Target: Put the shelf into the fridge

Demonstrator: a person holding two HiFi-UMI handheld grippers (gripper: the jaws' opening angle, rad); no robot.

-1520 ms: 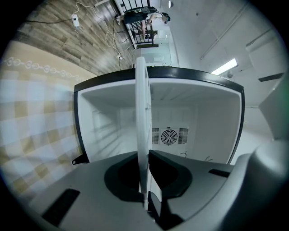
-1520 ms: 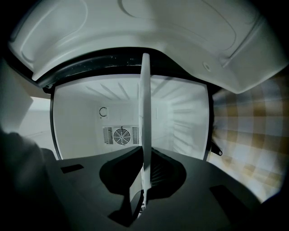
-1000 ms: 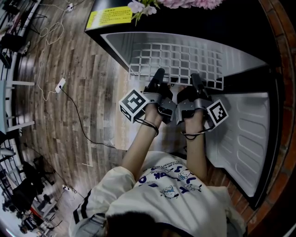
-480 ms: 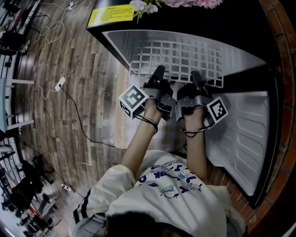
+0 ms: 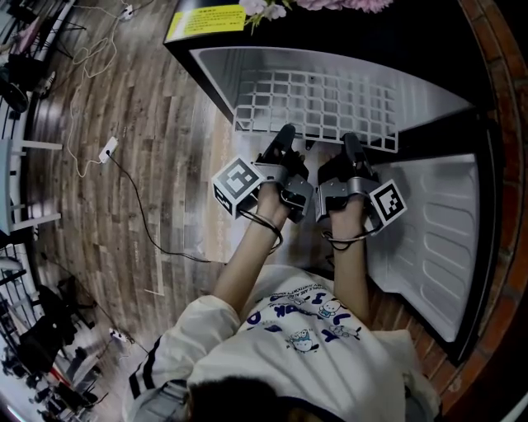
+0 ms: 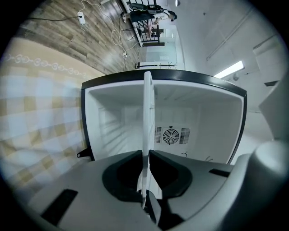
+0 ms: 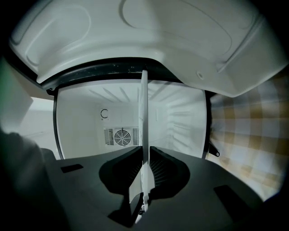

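A white wire-grid shelf (image 5: 318, 107) lies level, reaching into the open white fridge (image 5: 210, 62). Both grippers clamp its near edge. My left gripper (image 5: 285, 136) is shut on the shelf left of centre, and my right gripper (image 5: 351, 142) is shut on it right of centre. From the left gripper view the shelf (image 6: 147, 117) appears edge-on as a thin white strip between the jaws of the left gripper (image 6: 145, 155), with the fridge interior (image 6: 113, 122) behind. The right gripper view shows the same strip of shelf (image 7: 145, 122) nipped in the right gripper (image 7: 145, 153), the back-wall fan vent (image 7: 121, 136) beyond.
The fridge door (image 5: 429, 247) stands open at the right, its white ribbed inner liner facing up. A brick wall (image 5: 503, 74) runs behind it. A power cable and plug (image 5: 107, 152) trail across the wood floor at the left. Flowers (image 5: 264, 7) sit on the fridge top.
The shelf and both grippers have shifted slightly toward the fridge; the grips on the shelf's near edge are unchanged.
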